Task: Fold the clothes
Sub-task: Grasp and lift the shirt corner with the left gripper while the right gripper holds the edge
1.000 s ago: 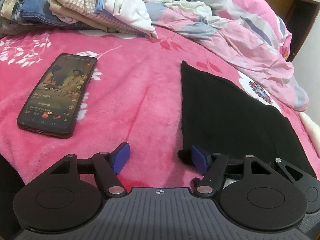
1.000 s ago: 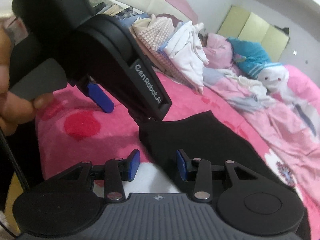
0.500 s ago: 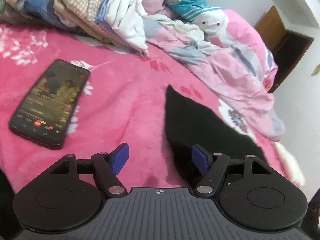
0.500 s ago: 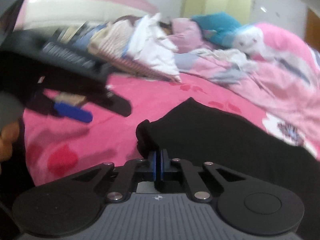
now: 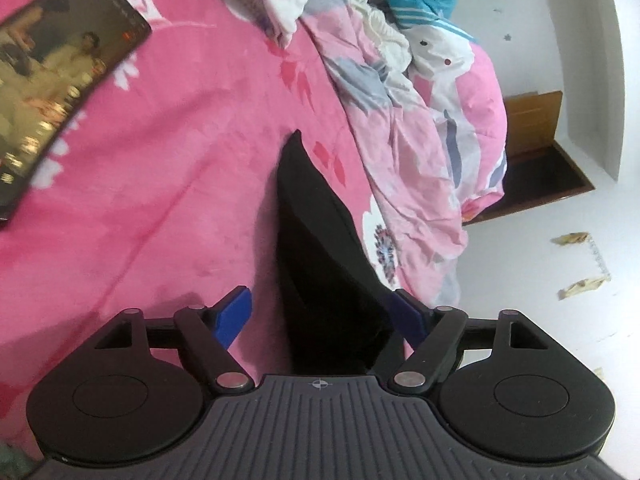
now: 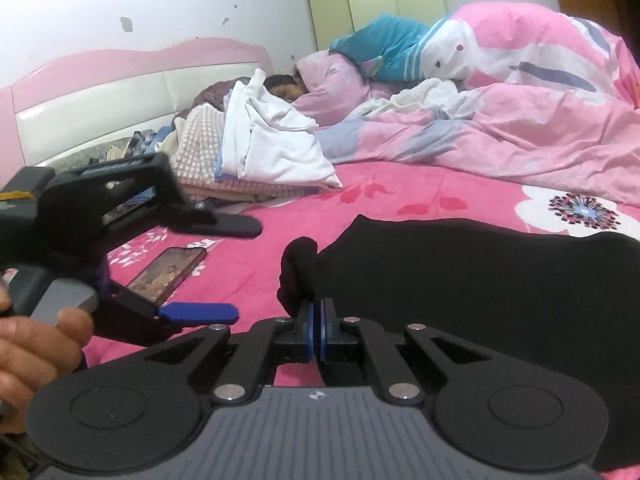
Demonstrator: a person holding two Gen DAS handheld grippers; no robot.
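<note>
so the black garment (image 6: 480, 280) lies on the pink bed (image 6: 400, 184) right of the phone (image 6: 168, 272), soft, floppy and light I'd guess, right gripper (image 6: 316, 332) fingers clamped on its bunched corner, left gripper (image 5: 320, 316) fingers still opening around the near edge, so grab corners.

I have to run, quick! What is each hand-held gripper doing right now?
Left hand-held gripper: jaws opening, black garment between the pads, not pinched.
Right hand-held gripper: closed, pinching the black garment's bunched edge.
</note>
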